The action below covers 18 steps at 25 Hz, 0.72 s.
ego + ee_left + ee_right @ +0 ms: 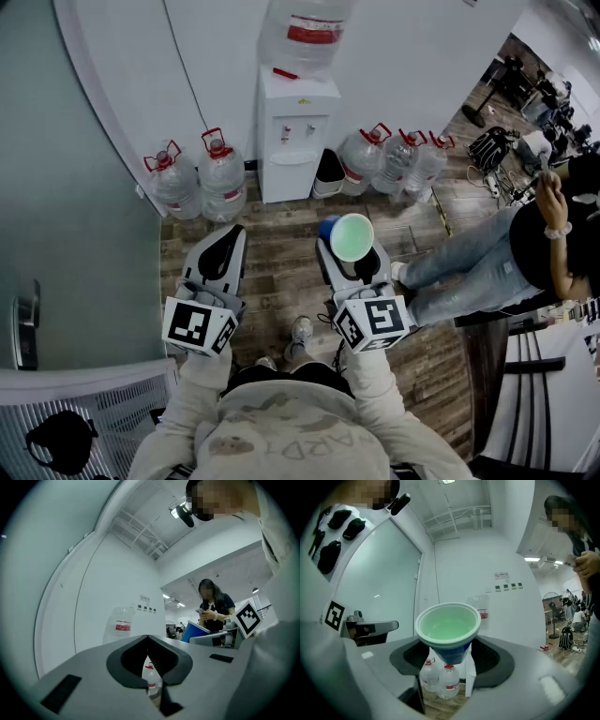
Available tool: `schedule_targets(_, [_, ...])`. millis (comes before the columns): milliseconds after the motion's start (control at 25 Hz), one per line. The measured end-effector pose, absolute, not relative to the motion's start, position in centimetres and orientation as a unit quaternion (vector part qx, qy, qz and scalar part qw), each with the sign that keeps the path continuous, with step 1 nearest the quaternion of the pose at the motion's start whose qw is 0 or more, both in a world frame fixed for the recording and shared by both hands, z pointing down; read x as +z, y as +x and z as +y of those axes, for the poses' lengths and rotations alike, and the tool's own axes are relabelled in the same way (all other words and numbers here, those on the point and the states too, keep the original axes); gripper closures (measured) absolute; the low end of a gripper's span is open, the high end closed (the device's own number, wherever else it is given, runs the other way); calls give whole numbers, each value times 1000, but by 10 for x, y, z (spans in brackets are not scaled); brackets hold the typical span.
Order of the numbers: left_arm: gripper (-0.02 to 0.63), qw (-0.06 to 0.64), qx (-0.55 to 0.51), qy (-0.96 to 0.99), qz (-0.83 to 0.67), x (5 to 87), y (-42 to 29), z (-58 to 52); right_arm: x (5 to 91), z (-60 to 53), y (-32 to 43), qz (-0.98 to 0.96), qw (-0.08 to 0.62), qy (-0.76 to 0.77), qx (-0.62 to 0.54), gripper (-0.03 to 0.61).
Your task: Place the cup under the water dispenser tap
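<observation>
Reading the right gripper (352, 261) first: its jaws stand wide but are clamped on the cup (447, 625), one jaw on each side of the blue lower wall. The cup sits upright between them, its pale green inside facing up and its rim above the jaw tops. I see nothing in it.

The left gripper (229, 240) is level with the right one and off to its left. Its jaws meet at the tips and hold nothing. Through the narrow slot below the tips in the left gripper view I can make out one floor bottle (151, 677).

Straight ahead of both jaw pairs is bare wood floor (272, 262). The cup is well short of the machine, out over this floor.

Beyond the floor, the white water dispenser (297, 131) stands against the wall, slightly left of the right jaws' line and right of the left jaws' line. A large clear jug (305, 33) is seated on top. Its taps are too small for me to separate.

Red-capped water bottles stand on the floor at both flanks of the dispenser, a pair on the left (199, 178) and a cluster on the right (394, 159).

Off to the right of the right jaws a bystander (525, 244) in jeans stands with both hands raised.
</observation>
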<state>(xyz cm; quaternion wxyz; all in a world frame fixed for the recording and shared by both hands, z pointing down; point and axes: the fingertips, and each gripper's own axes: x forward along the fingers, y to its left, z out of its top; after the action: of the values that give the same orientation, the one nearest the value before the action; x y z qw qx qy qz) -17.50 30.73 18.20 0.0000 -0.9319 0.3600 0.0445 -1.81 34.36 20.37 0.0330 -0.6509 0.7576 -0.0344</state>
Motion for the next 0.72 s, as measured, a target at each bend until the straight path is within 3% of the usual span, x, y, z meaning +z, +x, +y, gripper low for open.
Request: schedule_targets(720, [607, 2, 48, -927, 373, 184, -128, 245, 210, 275, 26, 771, 27, -635, -33, 288])
